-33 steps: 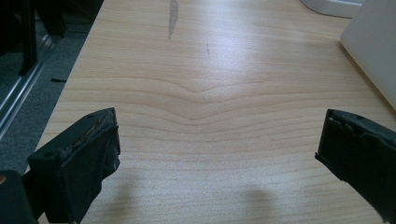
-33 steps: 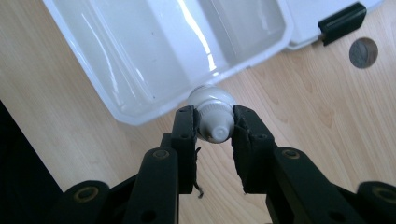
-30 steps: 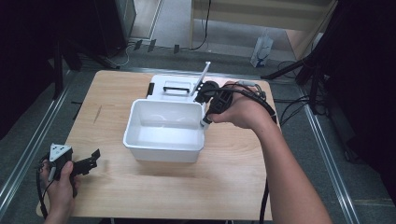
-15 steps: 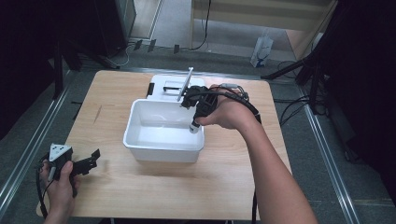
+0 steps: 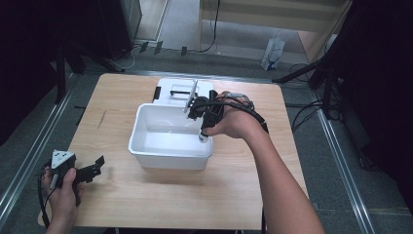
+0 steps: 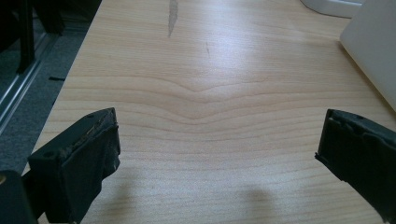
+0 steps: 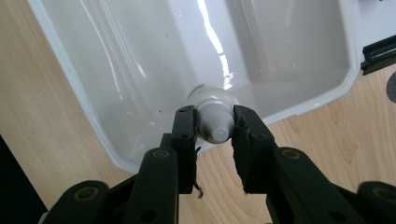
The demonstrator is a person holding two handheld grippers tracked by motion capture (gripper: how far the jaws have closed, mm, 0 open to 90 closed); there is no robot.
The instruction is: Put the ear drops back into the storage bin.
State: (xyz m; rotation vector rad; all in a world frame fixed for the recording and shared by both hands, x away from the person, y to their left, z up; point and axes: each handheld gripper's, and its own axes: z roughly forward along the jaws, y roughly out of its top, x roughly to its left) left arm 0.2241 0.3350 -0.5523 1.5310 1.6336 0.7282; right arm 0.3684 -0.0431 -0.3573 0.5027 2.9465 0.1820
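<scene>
My right gripper (image 5: 196, 106) is shut on the cap end of a white squeeze tube (image 5: 191, 95); the tube's flat body slants up and away over the far side of a white plastic tub (image 5: 146, 151). In the right gripper view the pads (image 7: 184, 126) press on the ribbed cap of the tube (image 7: 212, 99), with the empty tub's inner wall (image 7: 140, 70) below it. My left gripper (image 5: 95, 168) rests at the table's near left corner, held by a hand. Its jaws stand wide open over bare wood (image 6: 217, 135).
A white lid or case with a black handle (image 5: 175, 88) lies flat behind the tub, and its black edge (image 7: 378, 53) shows past the tub's rim. The wooden table (image 5: 146, 204) has bare room in front of and left of the tub. Cables trail off the right edge.
The right hand has carried the tube left and downward, from the tub's right far corner to over its inside. The left gripper has stayed where it was.
</scene>
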